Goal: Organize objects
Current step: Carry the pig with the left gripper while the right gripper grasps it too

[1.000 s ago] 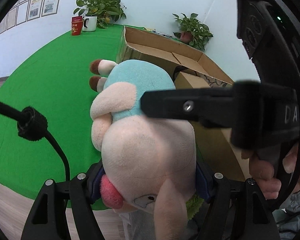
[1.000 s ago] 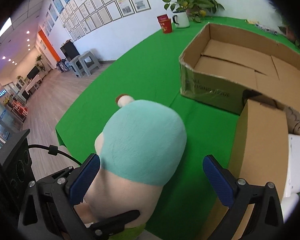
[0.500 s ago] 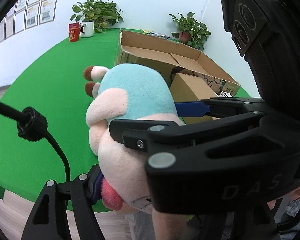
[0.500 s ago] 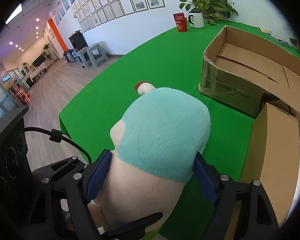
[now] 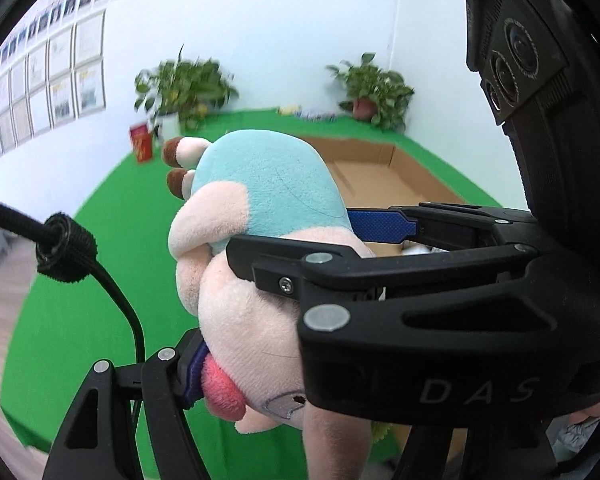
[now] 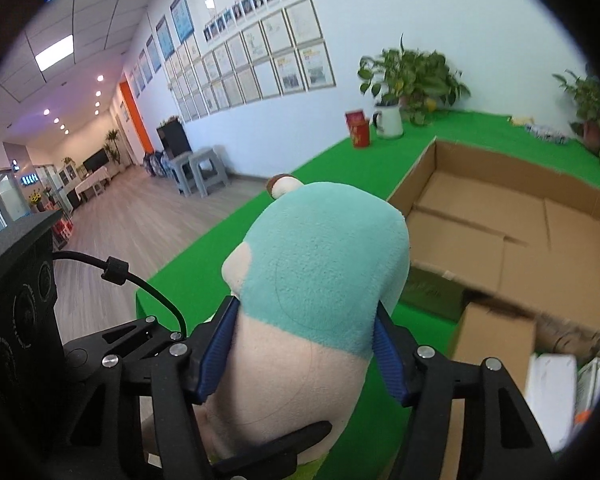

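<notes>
Right wrist view: the right tool [image 6: 306, 346] has its 2 blue pads [image 6: 216, 350] pressed into opposite sides of a plush toy [image 6: 320, 272], at the line where the teal half of its body meets the pink half, and its jaws are closing on it. The toy is held up in the air above the near part of the green worktop [image 6: 332, 162], with 1 brown-tipped foot [image 6: 282, 184] pointing away from the camera. Beyond and to the right of the toy an open cardboard box [image 6: 512, 224] lies on the worktop; a smaller closed carton [image 6: 496, 344] stands just in front of it. At the far edge stand a red can [image 6: 358, 128], a white mug [image 6: 388, 120] holding a leafy plant [image 6: 414, 70], and a second potted plant [image 6: 592, 108] in the corner. Left wrist view: the left tool [image 5: 256, 364] grips the pink head end of the same toy [image 5: 260, 200], with 1 blue pad [image 5: 194, 372] visible against the cheek beside the red tongue; the other finger is hidden behind the right tool [image 5: 340, 240], which crosses the picture from the right and clamps the toy's middle. A black cable [image 5: 112, 288] loops at the left.
</notes>
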`<action>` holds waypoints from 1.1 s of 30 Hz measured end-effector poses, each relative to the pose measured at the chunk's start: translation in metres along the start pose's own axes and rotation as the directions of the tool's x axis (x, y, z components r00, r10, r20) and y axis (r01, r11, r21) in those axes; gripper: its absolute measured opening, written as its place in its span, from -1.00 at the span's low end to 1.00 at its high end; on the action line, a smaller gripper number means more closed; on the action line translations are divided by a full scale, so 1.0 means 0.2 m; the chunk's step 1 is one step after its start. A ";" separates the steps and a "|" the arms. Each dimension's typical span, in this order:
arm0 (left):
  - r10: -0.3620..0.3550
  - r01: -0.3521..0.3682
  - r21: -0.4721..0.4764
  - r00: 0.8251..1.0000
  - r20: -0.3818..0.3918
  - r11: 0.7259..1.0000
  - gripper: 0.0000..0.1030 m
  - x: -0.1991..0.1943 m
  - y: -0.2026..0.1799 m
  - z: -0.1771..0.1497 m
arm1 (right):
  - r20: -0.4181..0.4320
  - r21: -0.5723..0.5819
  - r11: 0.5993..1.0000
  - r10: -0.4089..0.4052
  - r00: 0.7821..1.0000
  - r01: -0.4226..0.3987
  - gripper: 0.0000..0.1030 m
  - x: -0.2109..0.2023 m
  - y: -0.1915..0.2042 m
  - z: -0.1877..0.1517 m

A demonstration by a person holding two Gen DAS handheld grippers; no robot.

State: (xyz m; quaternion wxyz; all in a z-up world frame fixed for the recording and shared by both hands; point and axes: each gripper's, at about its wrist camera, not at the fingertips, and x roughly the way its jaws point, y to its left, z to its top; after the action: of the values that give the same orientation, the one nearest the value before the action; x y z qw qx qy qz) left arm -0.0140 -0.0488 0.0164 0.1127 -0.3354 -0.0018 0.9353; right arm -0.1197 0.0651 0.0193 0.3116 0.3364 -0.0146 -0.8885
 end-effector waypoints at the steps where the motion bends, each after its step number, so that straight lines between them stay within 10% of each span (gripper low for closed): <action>1: 0.000 0.000 0.012 1.000 0.015 1.000 0.33 0.00 -0.03 0.05 | 0.017 -0.001 1.000 -0.005 1.000 0.005 0.20 -0.02 0.00 0.03; 15: -0.061 0.042 0.139 0.989 0.135 0.989 0.33 0.09 -0.34 0.55 | 0.223 0.017 0.995 -0.104 0.969 0.103 0.15 -0.23 -0.26 0.31; 33: -0.085 0.073 0.130 0.992 0.091 0.989 0.33 0.38 -0.20 0.78 | 0.196 0.025 0.991 -0.134 0.971 0.131 0.13 -0.06 -0.35 0.42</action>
State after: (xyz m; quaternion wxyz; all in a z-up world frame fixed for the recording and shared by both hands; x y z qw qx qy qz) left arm -0.1605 0.0177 0.0938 0.1704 -0.2818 0.0387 0.9434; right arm -0.2008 0.1137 0.0747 0.2466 0.2487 -0.0284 -0.9362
